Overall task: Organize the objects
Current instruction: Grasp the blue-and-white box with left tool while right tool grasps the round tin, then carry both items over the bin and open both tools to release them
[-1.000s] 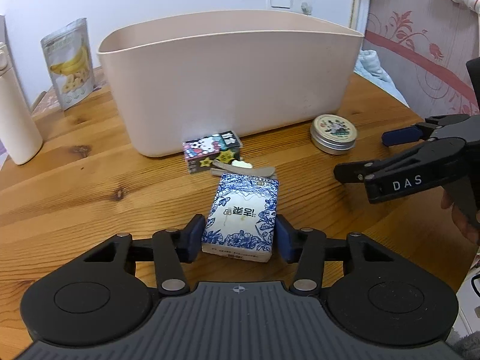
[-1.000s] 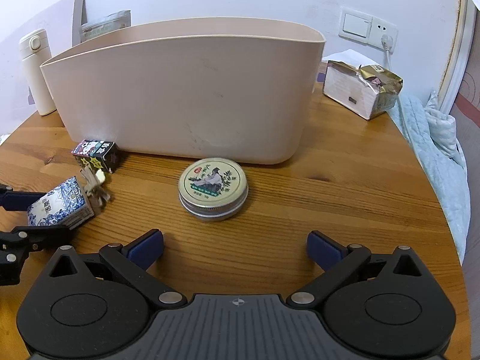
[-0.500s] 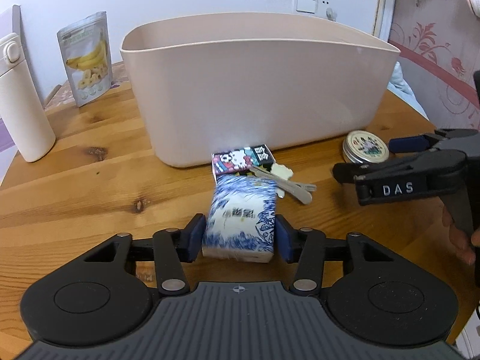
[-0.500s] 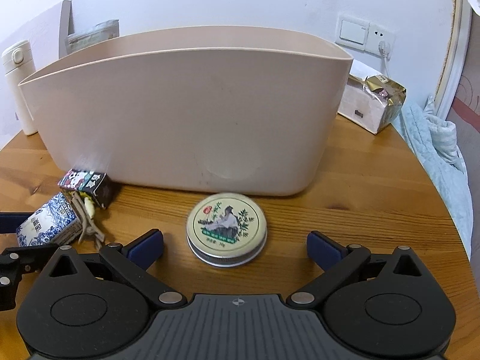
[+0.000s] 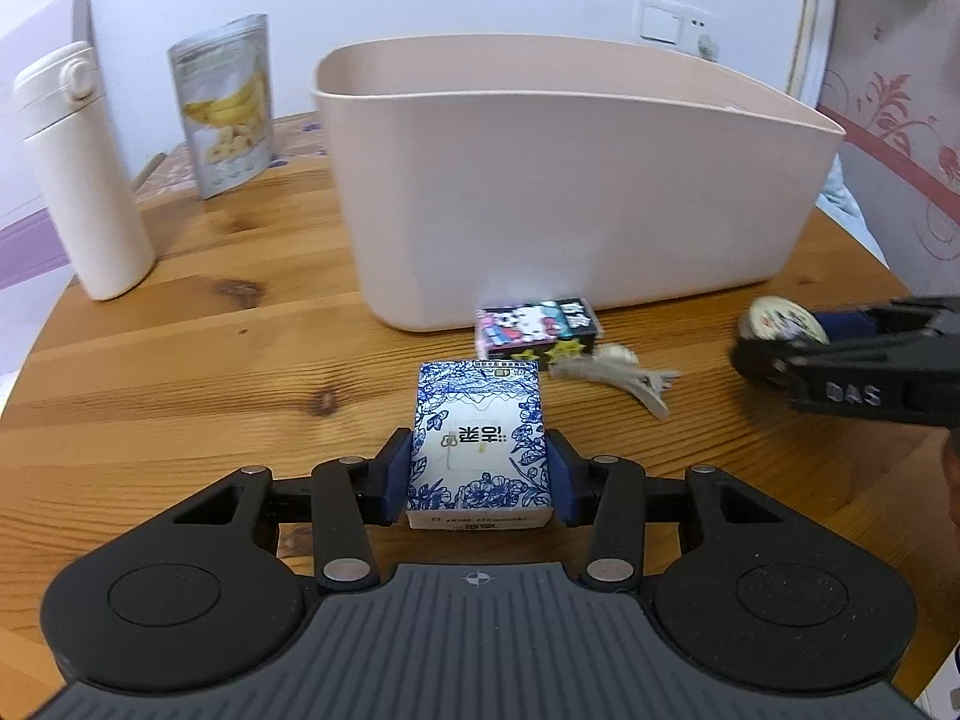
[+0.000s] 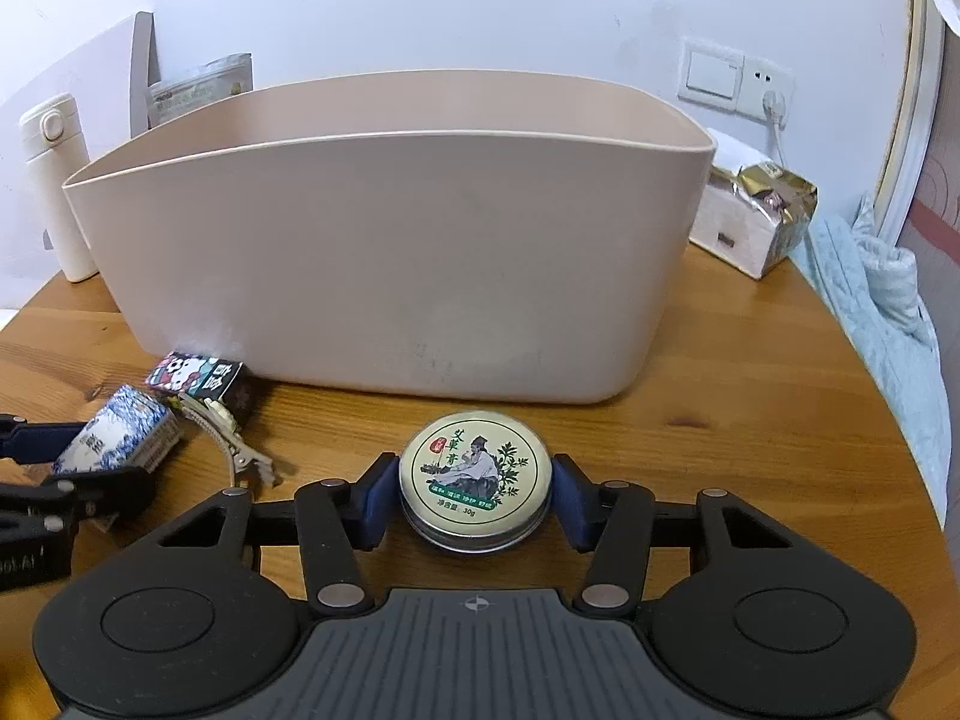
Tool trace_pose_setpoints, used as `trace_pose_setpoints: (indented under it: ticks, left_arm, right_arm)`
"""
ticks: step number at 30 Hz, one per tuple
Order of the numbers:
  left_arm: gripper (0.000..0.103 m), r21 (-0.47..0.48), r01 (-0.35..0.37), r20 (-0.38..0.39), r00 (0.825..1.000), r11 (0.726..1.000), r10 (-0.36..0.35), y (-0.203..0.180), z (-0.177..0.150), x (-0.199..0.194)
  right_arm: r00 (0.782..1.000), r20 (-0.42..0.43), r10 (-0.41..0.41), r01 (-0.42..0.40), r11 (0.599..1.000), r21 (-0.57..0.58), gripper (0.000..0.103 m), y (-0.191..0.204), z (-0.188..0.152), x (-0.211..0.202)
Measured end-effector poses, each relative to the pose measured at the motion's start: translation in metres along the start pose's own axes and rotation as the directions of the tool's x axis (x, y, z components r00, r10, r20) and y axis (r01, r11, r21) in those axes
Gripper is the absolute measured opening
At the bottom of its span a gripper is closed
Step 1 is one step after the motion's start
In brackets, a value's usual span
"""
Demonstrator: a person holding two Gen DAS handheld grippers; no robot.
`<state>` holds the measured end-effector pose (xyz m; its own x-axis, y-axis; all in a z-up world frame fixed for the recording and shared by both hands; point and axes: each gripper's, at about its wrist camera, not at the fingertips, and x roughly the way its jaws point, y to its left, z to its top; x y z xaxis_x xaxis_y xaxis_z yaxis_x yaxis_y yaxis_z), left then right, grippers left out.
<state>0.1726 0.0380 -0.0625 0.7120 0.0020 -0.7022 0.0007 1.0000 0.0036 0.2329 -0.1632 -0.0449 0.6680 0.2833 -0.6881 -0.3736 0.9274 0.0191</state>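
Note:
My left gripper (image 5: 479, 477) is shut on a blue-and-white tissue pack (image 5: 478, 432), held a little above the wooden table (image 5: 210, 372). The pack also shows in the right wrist view (image 6: 117, 438). My right gripper (image 6: 474, 495) has its pads against both sides of a round balm tin (image 6: 475, 482) that rests on the table; it also shows in the left wrist view (image 5: 780, 321). A large beige bin (image 5: 576, 198) stands behind, also in the right wrist view (image 6: 390, 264). A cartoon-print small box (image 5: 537, 330) and a grey hair clip (image 5: 612, 378) lie in front of it.
A white flask (image 5: 84, 180) and a banana-chip pouch (image 5: 222, 114) stand at the back left. A foil-topped packet (image 6: 756, 216) sits right of the bin, with a blue cloth (image 6: 882, 294) past the table's right edge.
My left gripper lifted the tissue pack and drew it back from the small box. My right gripper moved forward around the tin and closed on it.

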Motion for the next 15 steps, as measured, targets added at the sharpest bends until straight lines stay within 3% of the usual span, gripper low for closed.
trace_pose_setpoints:
  ticks: [6, 15]
  left_arm:
    - [0.046, -0.010, -0.016, 0.031, 0.999, 1.000, 0.016, 0.009, 0.003, -0.018]
    - [0.047, -0.001, -0.023, 0.126, 0.992, 1.000, 0.023, 0.013, 0.015, -0.059]
  right_arm:
    - [1.000, 0.007, 0.011, -0.012, 1.000, 0.020, 0.051, -0.007, -0.009, -0.022]
    - [0.995, 0.095, 0.011, -0.014, 0.999, 0.037, 0.051, -0.019, 0.002, -0.072]
